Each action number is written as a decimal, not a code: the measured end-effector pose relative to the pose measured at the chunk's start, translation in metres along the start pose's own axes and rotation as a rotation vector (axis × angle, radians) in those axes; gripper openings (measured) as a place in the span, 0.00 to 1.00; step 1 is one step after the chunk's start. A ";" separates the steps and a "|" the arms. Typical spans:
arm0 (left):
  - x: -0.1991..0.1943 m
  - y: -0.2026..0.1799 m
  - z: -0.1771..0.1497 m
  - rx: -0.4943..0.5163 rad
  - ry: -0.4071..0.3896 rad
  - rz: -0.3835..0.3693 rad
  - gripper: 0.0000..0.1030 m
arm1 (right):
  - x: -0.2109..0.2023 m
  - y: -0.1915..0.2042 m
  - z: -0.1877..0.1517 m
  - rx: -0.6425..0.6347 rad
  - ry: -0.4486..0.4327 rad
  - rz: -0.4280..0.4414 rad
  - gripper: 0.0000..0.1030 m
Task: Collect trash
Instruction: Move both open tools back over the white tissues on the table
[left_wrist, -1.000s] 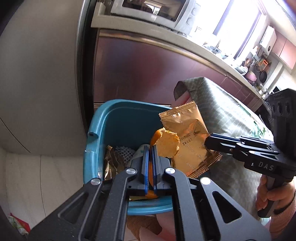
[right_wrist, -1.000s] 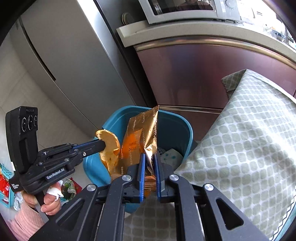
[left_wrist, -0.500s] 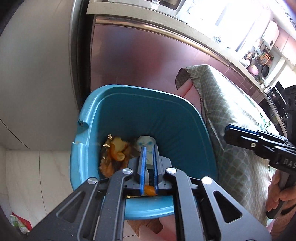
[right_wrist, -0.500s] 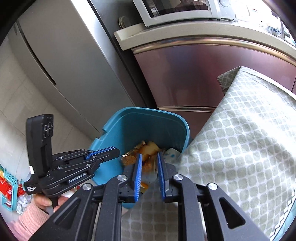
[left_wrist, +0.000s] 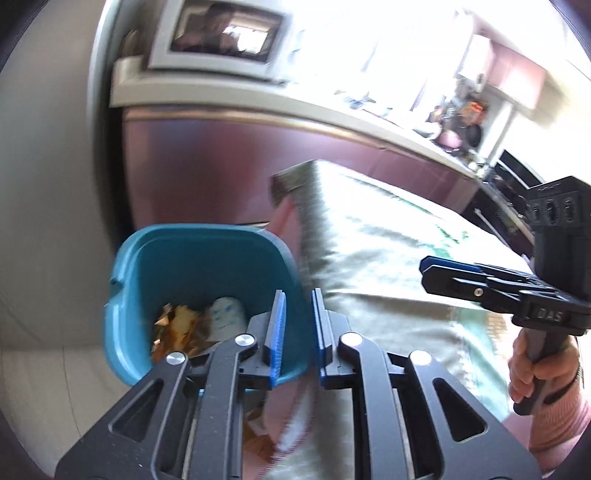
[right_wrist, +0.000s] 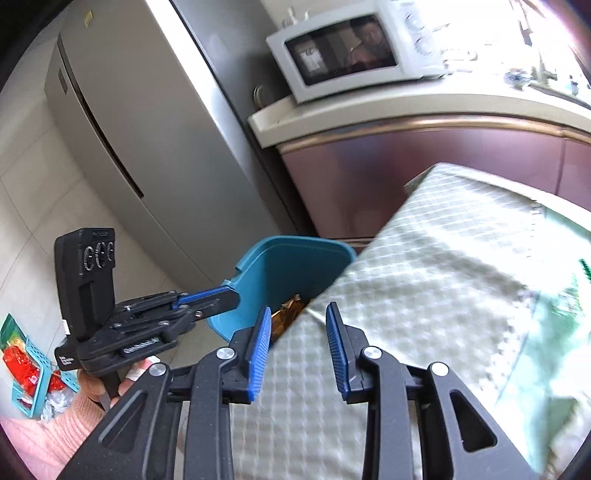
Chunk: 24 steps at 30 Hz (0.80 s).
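Two grippers are seen with nothing held: the left gripper (left_wrist: 297, 332) has its jaws moderately parted and empty, and the right gripper (right_wrist: 298, 350) has its jaws spread wider, also empty. The teal plastic waste bin (left_wrist: 192, 266) lies ahead of and just left of the left jaws; crumpled gold foil wrappers (left_wrist: 177, 328) and a white paper cup with blue print (left_wrist: 227, 317) rest at its bottom. The table in a pale green checked cloth (right_wrist: 424, 288) fills the field ahead of and right of the right jaws, its edge touching or overlapping the bin rim. Both views are motion-blurred. Judged risk: a fast swing tableward could clip the bin rim or snag the cloth, tipping collected trash out.
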<state>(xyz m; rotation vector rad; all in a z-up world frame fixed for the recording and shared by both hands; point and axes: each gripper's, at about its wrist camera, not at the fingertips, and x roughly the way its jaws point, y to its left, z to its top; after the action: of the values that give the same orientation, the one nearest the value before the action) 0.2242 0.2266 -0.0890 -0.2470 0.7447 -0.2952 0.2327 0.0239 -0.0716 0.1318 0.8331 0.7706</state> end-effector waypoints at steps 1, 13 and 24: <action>-0.002 -0.010 0.001 0.012 -0.006 -0.019 0.17 | -0.011 -0.004 -0.003 0.005 -0.016 -0.006 0.29; 0.015 -0.132 -0.004 0.198 0.023 -0.178 0.27 | -0.139 -0.078 -0.050 0.110 -0.183 -0.243 0.37; 0.079 -0.222 0.002 0.274 0.101 -0.243 0.39 | -0.181 -0.172 -0.087 0.285 -0.200 -0.398 0.49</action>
<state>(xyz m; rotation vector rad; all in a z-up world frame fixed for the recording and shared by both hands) 0.2421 -0.0076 -0.0652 -0.0625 0.7654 -0.6389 0.1917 -0.2372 -0.0867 0.2825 0.7439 0.2573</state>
